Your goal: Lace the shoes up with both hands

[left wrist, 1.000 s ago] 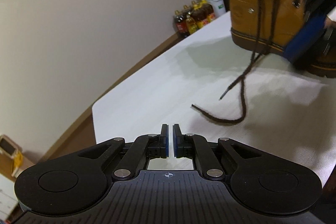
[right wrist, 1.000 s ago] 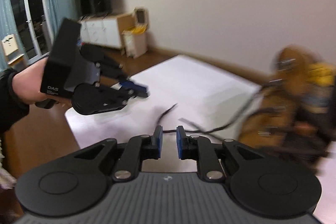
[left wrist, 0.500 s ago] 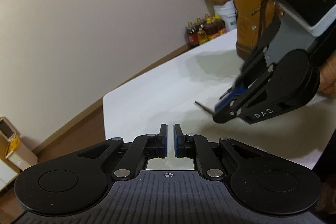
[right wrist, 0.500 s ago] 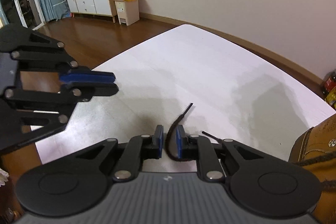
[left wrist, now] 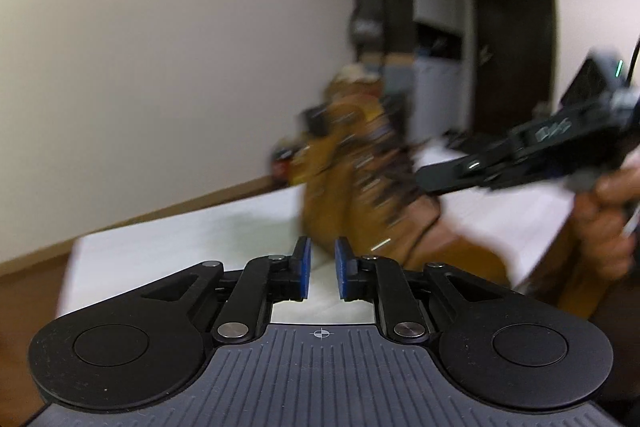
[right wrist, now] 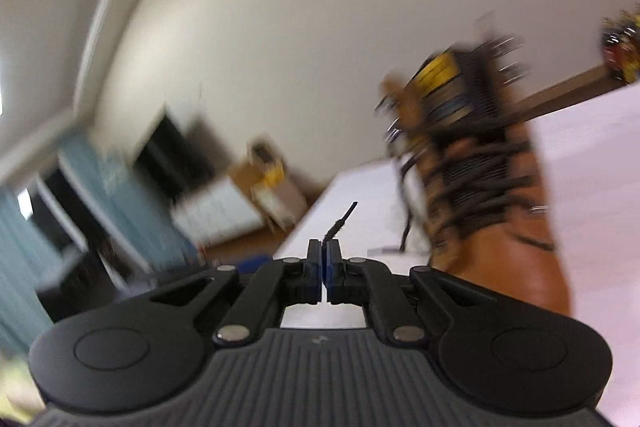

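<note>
A tan lace-up boot (left wrist: 344,183) stands on the white table (left wrist: 208,239), blurred by motion; it also fills the right of the right wrist view as the boot (right wrist: 492,211) with dark laces. My left gripper (left wrist: 319,251) hovers in front of it, its jaws opening with nothing between the blue pads. My right gripper (right wrist: 323,247) is shut on the dark lace end (right wrist: 342,219), whose tip sticks up past the pads. In the left wrist view the right gripper (left wrist: 500,163) reaches in from the right, held by a hand (left wrist: 604,223).
Beige wall behind the table. Bottles (right wrist: 622,45) stand on the floor past the boot. A dark cabinet and doorway (left wrist: 440,47) lie behind. A TV, white sideboard (right wrist: 216,207) and blue curtains (right wrist: 60,211) show at the left, all blurred.
The right gripper closed on the lace end and swung quickly toward the boot, rolling. The left gripper rose, turned toward the boot and its pads spread apart.
</note>
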